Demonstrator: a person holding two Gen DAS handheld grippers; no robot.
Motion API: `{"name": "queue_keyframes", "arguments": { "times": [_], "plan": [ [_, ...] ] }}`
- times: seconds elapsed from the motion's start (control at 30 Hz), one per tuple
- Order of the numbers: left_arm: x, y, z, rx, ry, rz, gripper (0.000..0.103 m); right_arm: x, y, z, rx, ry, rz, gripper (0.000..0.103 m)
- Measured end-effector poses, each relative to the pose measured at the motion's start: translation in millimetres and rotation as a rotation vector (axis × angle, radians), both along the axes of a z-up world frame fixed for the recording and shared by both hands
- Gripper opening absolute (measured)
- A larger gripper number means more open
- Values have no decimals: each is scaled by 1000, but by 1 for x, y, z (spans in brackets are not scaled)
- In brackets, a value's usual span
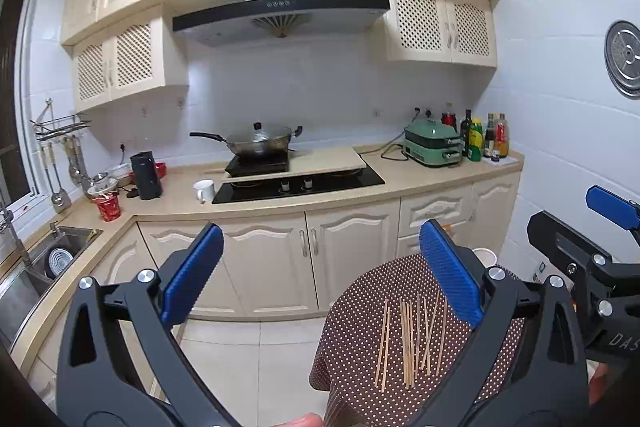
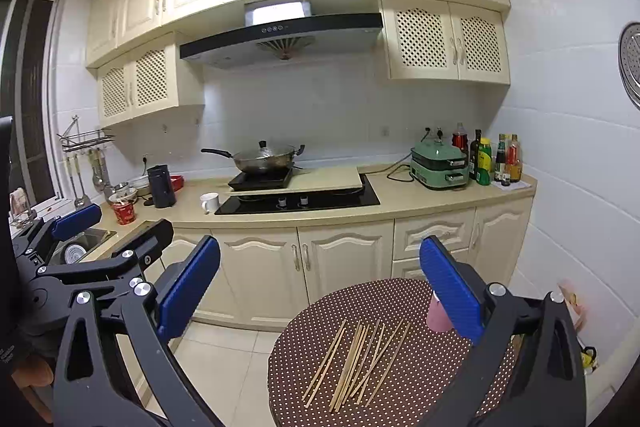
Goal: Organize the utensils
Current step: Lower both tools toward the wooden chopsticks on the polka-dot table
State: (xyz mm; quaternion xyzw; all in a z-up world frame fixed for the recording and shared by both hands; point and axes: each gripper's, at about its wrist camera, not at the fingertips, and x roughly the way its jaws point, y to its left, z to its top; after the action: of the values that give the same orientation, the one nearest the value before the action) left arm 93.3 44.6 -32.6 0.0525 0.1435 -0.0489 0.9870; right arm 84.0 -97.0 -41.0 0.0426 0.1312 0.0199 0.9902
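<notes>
Many thin chopsticks (image 2: 357, 363) lie loose on the dotted round worktop (image 2: 420, 379), with a pink cup (image 2: 436, 315) at its far right edge. Both your left gripper (image 1: 320, 279) and right gripper (image 2: 320, 287) have fingers spread wide, holding nothing. The sticks are below and ahead of the fingers, well apart. Come down slowly, pinch a few sticks near their middle, and keep them level.

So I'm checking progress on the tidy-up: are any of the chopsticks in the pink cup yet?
No: the chopsticks all lie loose on the dotted tablecloth, apart from the pink cup.
</notes>
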Motion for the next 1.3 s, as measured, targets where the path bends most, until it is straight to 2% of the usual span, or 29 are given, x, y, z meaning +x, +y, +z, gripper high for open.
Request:
{"name": "queue_keyframes", "arguments": {
  "times": [0.27,0.4,0.5,0.67,0.8,0.9,0.97,1.03,1.17,1.23,1.3],
  "plan": [
    [38,5,-20,16,98,-87,96,26,6,-17,42,88,-25,96],
    [61,2,-41,15,179,-137,96,42,3,-37,81,186,-16,96],
    [78,-3,-55,22,228,-167,96,54,-1,-52,72,244,-32,96],
    [116,-17,-91,26,352,-199,96,76,-17,-74,39,318,-97,96],
    [148,-27,-122,19,451,-220,96,104,-35,-101,49,399,-102,96],
    [185,-42,-158,10,564,-250,96,133,-46,-125,48,467,-81,96],
    [209,-50,-182,20,621,-237,96,155,-57,-144,50,527,-71,95],
    [232,-61,-207,30,692,-233,96,178,-72,-165,83,593,-60,84],
    [267,-75,-252,21,820,-223,96,213,-91,-203,107,723,-47,71],
    [283,-81,-273,22,877,-217,84,230,-103,-226,134,798,-38,62],
    [298,-85,-293,21,947,-212,76,242,-112,-248,174,865,-35,57]
  ]
}}
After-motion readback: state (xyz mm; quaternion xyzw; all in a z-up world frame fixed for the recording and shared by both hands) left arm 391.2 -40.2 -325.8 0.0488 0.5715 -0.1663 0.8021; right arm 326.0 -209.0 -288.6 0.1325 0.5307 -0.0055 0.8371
